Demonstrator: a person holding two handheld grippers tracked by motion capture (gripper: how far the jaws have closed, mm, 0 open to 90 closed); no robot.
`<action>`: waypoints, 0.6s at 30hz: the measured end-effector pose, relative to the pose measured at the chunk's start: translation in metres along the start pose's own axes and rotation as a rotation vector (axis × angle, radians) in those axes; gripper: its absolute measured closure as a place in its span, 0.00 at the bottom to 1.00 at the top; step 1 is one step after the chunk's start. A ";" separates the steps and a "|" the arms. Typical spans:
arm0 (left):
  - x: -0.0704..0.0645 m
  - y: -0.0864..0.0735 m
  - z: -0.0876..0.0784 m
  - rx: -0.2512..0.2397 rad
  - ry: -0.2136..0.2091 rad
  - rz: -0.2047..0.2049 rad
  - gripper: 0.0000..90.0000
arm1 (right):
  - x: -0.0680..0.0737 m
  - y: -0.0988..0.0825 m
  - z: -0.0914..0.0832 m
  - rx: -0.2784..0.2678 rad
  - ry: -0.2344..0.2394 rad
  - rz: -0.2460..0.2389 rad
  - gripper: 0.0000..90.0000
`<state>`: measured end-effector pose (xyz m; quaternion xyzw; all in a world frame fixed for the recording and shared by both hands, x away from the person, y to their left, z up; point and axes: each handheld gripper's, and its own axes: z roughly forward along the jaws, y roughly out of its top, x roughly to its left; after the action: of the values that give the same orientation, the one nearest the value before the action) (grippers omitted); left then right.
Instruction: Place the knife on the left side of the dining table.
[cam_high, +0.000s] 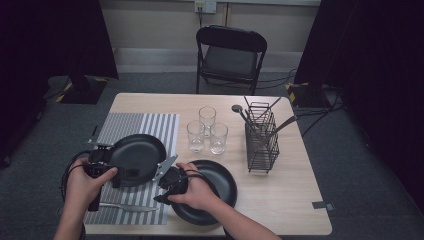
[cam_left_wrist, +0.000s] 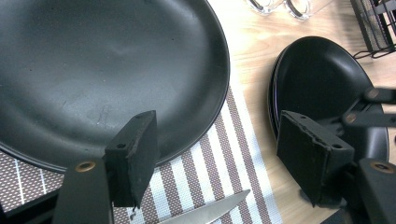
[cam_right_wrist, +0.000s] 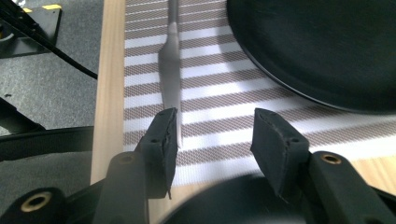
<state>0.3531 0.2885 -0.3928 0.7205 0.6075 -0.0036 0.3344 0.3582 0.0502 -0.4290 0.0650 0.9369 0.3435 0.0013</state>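
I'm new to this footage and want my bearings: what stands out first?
Two round black plates: one on the striped grey-and-white placemat, another on the bare wooden table beside it. Both hand-held grippers, left and right, hover over them, jaws open and empty. Three clear drinking glasses stand behind.

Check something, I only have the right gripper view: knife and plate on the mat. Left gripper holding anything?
Observer: No. The left gripper is open, fingers empty, at the plate on the mat.
Operator: Any other plate?
Observer: Yes, a second plate on bare table, right of the mat, under the right hand.
Operator: Behind it?
Observer: Three glasses, and a wire rack with utensils.
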 end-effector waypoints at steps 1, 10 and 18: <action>0.000 0.000 0.000 0.001 0.001 0.002 0.33 | -0.001 -0.001 -0.003 -0.001 -0.004 0.005 0.55; -0.001 0.001 0.003 0.013 -0.002 0.019 0.32 | -0.013 -0.013 -0.028 0.013 -0.040 0.031 0.50; 0.000 0.000 0.007 0.011 0.001 0.006 0.32 | -0.020 -0.024 -0.042 0.002 -0.050 0.067 0.41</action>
<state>0.3556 0.2851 -0.3981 0.7241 0.6055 -0.0059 0.3301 0.3728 0.0028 -0.4132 0.1050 0.9342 0.3406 0.0130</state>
